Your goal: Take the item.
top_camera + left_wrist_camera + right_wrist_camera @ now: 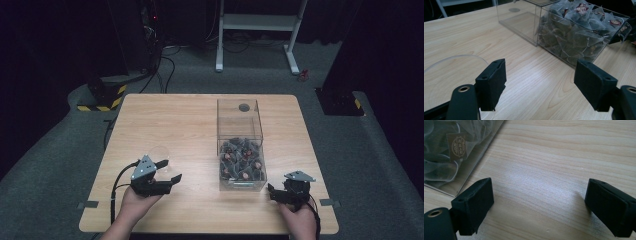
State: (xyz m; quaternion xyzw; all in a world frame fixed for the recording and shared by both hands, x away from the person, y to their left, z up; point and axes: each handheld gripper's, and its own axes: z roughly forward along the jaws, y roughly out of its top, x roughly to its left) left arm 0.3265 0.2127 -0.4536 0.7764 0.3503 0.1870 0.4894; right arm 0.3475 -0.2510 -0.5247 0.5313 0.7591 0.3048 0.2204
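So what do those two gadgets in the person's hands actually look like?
Each is a black handheld device. The left gripper and right gripper both end in two blocky black jaws with flat pads and carry a grey three-cornered plate on top. A black cable trails from the left one.

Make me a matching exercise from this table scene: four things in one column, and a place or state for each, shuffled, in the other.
Things:
1. tea bags
2. far compartment of the clear box
3. left gripper
4. clear round lid

Places or states:
A. lies flat on the table just beyond the left gripper
B. holds no tea bags
C. jaws apart, nothing between them
D. piled in the box's near compartment

Pairs: 1-D, 2-B, 3-C, 4-A
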